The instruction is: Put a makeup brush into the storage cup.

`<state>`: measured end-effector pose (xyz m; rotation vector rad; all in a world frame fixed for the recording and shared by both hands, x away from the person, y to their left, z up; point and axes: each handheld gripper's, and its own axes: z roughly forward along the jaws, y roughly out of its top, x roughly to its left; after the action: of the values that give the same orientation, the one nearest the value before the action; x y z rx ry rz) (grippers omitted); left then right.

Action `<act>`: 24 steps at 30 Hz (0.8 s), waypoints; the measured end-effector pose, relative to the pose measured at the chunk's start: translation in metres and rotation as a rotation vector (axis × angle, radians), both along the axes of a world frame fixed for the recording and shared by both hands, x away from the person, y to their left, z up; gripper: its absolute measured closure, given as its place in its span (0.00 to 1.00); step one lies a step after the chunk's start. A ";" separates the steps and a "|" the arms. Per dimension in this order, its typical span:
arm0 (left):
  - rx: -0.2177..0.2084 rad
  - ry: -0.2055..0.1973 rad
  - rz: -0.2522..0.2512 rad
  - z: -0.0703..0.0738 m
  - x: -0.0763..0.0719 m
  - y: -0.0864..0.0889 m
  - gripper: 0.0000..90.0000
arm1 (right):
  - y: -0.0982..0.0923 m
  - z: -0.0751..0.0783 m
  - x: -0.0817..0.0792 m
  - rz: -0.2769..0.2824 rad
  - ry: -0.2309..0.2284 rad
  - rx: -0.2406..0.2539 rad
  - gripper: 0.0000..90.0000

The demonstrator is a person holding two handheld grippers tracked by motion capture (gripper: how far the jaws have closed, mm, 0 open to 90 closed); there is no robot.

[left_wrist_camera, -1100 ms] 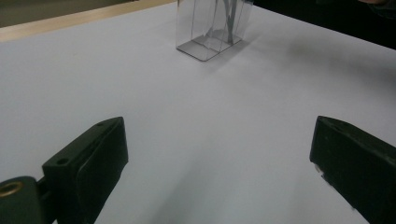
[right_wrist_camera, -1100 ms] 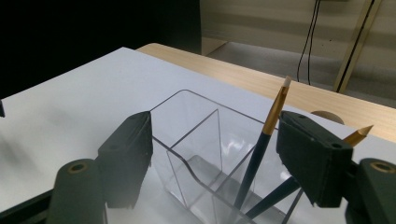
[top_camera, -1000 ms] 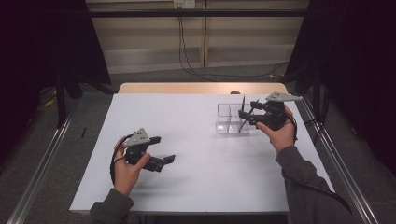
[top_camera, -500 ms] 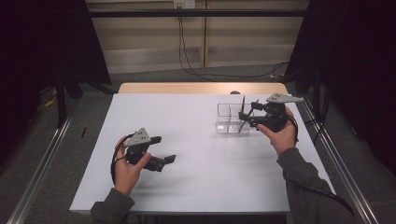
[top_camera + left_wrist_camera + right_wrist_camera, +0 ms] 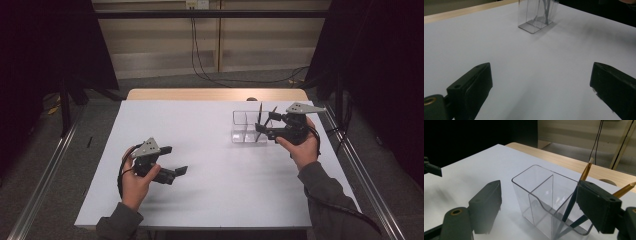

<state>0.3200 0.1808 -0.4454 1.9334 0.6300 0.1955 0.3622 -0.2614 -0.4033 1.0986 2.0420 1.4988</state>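
Right tongs (image 5: pixel 539 207) gape, just opening, around the clear holder (image 5: pixel 544 202) (two pencils (image 5: pixel 576 192) inside); left tongs (image 5: pixel 541 92) gape, empty.

Dim room, dark edges; my white bench (image 5: pixel 210 150) lit evenly overhead, soft shadows; near jaws blurred.

White table top (image 5: pixel 210 150), pale wood strip along far edge; clear see-through holder (image 5: pixel 541 195), no pattern; two pencils (image 5: pixel 574 200) inside, dark blue shafts, gold-orange near tops, one with whitish tip; right gripper (image 5: pixel 267 129) black with grey three-cornered plate; left gripper (image 5: pixel 175 173) black, same grey plate, brass-coloured screw by jaw in left gripper view; sleeves grey-olive; cables black; floor grey, back wall beige, dark curtains both sides
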 end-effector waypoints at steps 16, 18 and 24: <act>-0.002 -0.007 0.004 0.001 -0.001 0.003 0.05 | -0.002 0.003 -0.010 0.016 -0.019 0.014 0.22; -0.004 -0.007 0.008 0.001 -0.001 0.003 0.05 | -0.002 0.002 -0.012 0.012 -0.020 0.018 0.22; -0.007 -0.006 0.012 0.001 -0.001 0.004 0.05 | -0.002 0.001 -0.015 0.020 -0.023 0.005 0.22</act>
<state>0.3186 0.1848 -0.4441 1.9221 0.6372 0.2068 0.3474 -0.2632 -0.4022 1.0613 2.0410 1.5195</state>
